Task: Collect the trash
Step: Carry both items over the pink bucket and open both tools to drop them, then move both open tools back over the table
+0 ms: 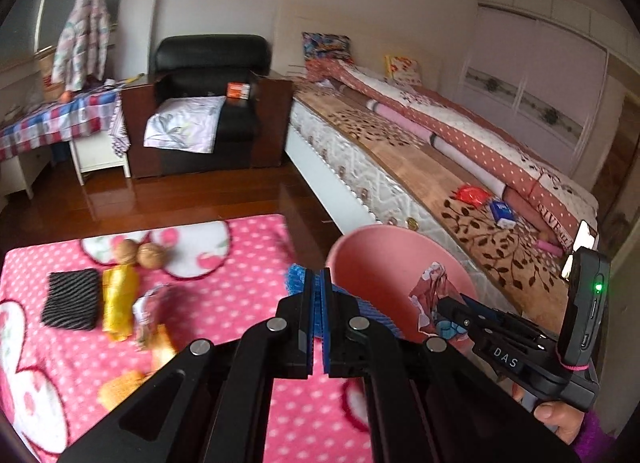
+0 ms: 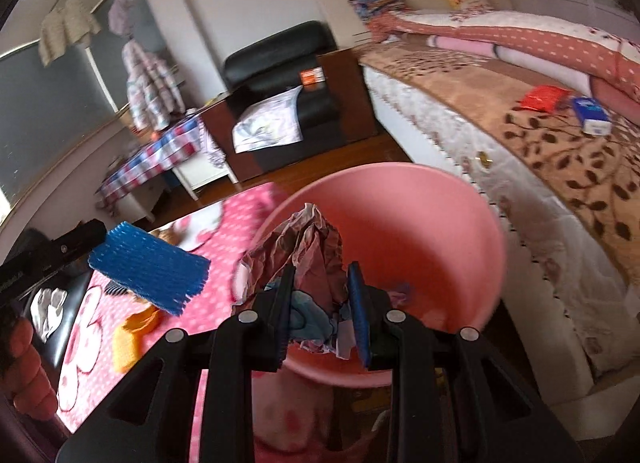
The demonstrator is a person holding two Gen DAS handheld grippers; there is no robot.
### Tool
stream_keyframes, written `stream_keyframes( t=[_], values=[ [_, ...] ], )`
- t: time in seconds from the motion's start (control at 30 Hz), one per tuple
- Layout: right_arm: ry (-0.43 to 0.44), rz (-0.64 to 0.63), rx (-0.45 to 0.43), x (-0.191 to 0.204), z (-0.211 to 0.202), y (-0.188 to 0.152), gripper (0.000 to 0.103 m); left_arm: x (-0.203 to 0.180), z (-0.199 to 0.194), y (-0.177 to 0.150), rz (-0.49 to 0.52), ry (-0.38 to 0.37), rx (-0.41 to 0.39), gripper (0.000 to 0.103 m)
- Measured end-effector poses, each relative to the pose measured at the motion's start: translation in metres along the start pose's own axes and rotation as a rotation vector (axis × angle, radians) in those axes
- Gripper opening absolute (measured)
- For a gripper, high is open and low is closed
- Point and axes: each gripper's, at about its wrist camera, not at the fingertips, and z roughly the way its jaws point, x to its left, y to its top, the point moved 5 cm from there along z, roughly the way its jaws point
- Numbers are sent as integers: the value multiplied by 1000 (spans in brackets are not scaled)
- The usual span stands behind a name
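Observation:
My left gripper [image 1: 317,278] is shut on a blue foam net [image 1: 296,277], held above the pink dotted blanket [image 1: 248,247]; from the right wrist the net [image 2: 148,267] hangs left of the bin. My right gripper [image 2: 320,277] is shut on a crumpled pinkish paper [image 2: 312,239] over the mouth of the pink bin [image 2: 420,223]. From the left wrist, that paper [image 1: 432,283] sits at the bin [image 1: 372,259] rim. On the blanket lie two walnuts [image 1: 140,255], a black foam net [image 1: 70,299], a yellow wrapper [image 1: 118,299], a silver wrapper [image 1: 146,311] and orange scraps [image 1: 160,347].
A bed [image 1: 400,167] runs along the right, with a red wrapper [image 1: 472,195] and a blue box [image 1: 502,213] on it. A black armchair [image 1: 208,95] and a table with a checked cloth [image 1: 52,123] stand at the back. Wooden floor [image 1: 180,199] lies between.

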Motion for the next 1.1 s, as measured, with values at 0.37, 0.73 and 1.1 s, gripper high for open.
stream_keyframes(
  t=[0.37,0.73,1.1],
  values=[
    [-61,29,17,-36,13,2,27,-47,63,-9,62,-21,87,2],
    [-85,68,14,-49,19,4,32,-45,67,-14,26,-72,90,39],
    [-105,64,18,-49,20,4,40,-25,52,-10,-19,-64,63,40]
  ],
)
